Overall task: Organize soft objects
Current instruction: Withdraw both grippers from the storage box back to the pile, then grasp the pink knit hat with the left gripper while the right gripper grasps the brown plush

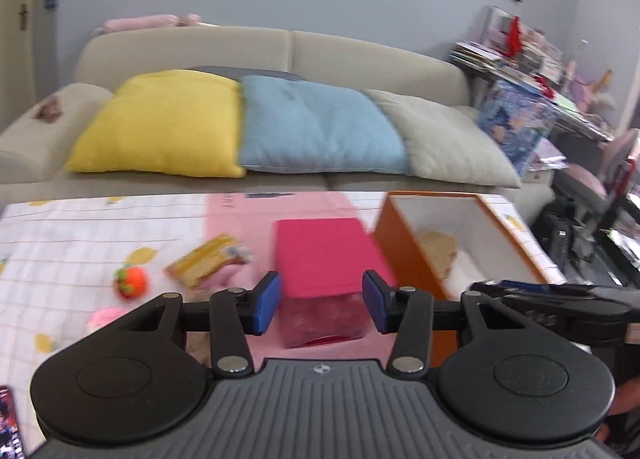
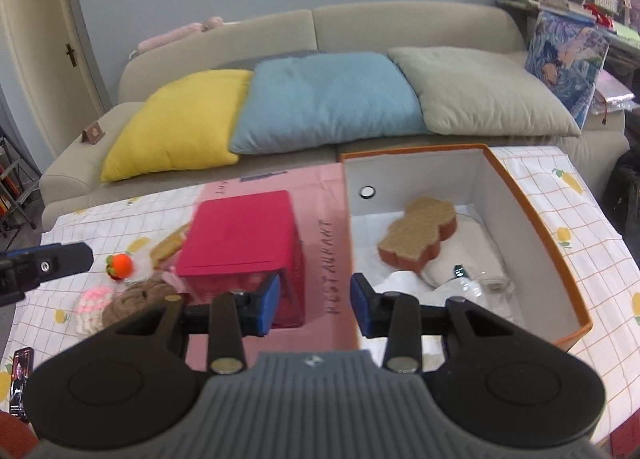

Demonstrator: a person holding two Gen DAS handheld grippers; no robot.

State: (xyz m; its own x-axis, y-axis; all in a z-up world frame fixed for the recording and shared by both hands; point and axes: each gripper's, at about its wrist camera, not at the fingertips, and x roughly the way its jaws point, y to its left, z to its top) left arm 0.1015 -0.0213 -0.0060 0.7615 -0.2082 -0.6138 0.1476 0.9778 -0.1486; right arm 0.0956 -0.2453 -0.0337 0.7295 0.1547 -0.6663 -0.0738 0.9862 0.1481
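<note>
Right now I am holding both grippers above the near edge of the table point(image 2: 552, 195), and neither is carrying anything. My left gripper point(image 1: 320, 301) is standing released, its blue pads point(image 1: 266, 299) apart with only air between them; the pink crate point(image 1: 324, 259) merely shows through the gap, farther off on the table. My right gripper point(image 2: 315, 305) is likewise unclenched and bare, framing the pink mat point(image 2: 328, 227) between the crate and the orange box point(image 2: 516, 187).

The orange box is sitting open on the right side of the table, and I judge it is serving as the collecting bin: a brown bear-shaped sponge point(image 2: 418, 235) is already lying in it, resting on white cloth point(image 2: 468, 243) with some crinkled clear plastic point(image 2: 472, 285) near the front. The soft things not yet sorted are clustering on the left, beside the crate: a knitted orange fruit point(image 2: 120, 265), a pink-and-white crocheted piece point(image 2: 94, 305), a brown knitted round thing point(image 2: 138, 297), and a yellow sponge-like slab point(image 1: 208, 263), blurred in the left view. They are lying close together, some touching.

Keeping the jaws parted makes sense to me, since the next reach is probably toward that cluster. The crate is standing between pile and box, so I am expecting to lift over it. The sofa cushions point(image 2: 320, 99) behind are lying in a row.
</note>
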